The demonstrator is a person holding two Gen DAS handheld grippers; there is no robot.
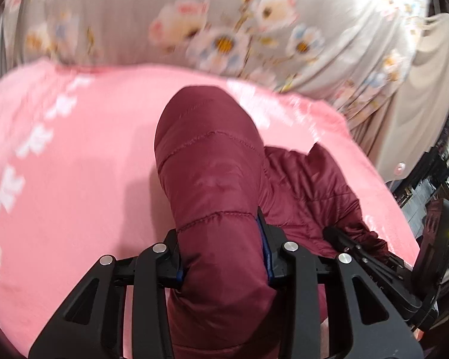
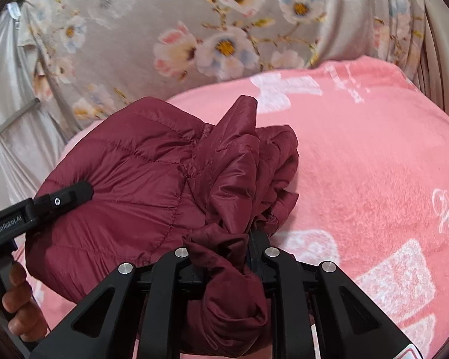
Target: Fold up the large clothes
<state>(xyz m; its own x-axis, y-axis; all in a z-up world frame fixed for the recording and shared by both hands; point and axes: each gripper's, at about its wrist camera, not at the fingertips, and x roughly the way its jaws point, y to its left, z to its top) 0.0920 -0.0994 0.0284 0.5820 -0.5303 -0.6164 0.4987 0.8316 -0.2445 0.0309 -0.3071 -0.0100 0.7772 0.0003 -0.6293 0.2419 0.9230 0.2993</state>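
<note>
A maroon quilted puffer jacket [image 1: 206,167] lies bunched on a pink blanket [image 1: 74,164]. My left gripper [image 1: 223,254] is shut on a thick padded fold of the jacket, which bulges forward between its fingers. In the right wrist view the jacket [image 2: 128,185] is a crumpled mound. My right gripper [image 2: 224,257] is shut on a gathered, twisted part of it. The left gripper [image 2: 74,194] shows at the left of the right wrist view, pressed into the jacket's side. The right gripper [image 1: 359,254] shows at the right of the left wrist view.
The pink blanket [image 2: 374,179] with white prints covers the surface. Behind it hangs a grey floral sheet [image 2: 194,30]. A beige cloth [image 1: 428,89] and dark clutter [image 1: 446,173] lie to the far right in the left wrist view.
</note>
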